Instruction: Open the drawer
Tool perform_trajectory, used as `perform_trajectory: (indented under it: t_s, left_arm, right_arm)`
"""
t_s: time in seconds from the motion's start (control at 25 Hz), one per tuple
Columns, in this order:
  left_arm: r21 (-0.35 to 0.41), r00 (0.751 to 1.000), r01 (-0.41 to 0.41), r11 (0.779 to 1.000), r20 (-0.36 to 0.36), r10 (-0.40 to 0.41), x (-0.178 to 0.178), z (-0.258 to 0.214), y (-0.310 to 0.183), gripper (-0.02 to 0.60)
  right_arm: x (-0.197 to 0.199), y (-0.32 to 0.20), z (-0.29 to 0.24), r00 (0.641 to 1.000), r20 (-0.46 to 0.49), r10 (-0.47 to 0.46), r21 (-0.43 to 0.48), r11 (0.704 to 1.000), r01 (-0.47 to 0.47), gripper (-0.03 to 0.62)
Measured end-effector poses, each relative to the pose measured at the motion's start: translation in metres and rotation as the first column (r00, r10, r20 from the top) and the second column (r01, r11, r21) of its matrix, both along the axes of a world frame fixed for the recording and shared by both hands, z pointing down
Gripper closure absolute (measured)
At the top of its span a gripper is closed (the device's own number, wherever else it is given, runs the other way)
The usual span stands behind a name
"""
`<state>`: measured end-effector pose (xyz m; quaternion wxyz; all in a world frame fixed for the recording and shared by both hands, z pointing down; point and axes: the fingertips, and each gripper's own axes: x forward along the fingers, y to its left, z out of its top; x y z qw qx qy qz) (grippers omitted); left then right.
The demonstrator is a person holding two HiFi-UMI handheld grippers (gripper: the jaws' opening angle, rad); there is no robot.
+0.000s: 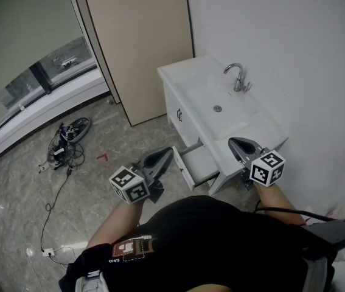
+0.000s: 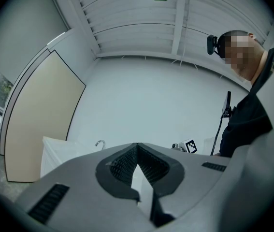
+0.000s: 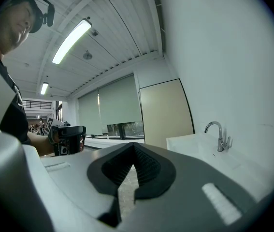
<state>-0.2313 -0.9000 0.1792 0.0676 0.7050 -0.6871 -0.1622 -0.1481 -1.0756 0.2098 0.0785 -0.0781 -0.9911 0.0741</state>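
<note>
Drawer (image 1: pixel 195 165) sits partly pulled out at the near end of the white vanity (image 1: pixel 173 96), low under the counter. The left gripper (image 1: pixel 167 154) is just left of its front with jaws pressed together on nothing, and the right gripper (image 1: pixel 234 142) is likewise closed and empty over the counter edge. To finish well, I would catch the front's top lip and draw straight out, level, without twisting. The panels look flat, smooth and painted, and a curved chrome faucet (image 1: pixel 238 76) stands at the moulded basin, far right.
</note>
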Motion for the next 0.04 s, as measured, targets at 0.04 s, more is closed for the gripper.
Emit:
perform_trajectory:
  t_s: [0.04]
  left_arm:
    - [0.001,1.0,0.001,1.0,0.001,-0.001,-0.0002,-0.0003,0.0002,0.581]
  right_arm:
    - [0.0001,-0.0001,0.0001,1.0,0.001,0.0,0.0,1.0,0.0,0.595]
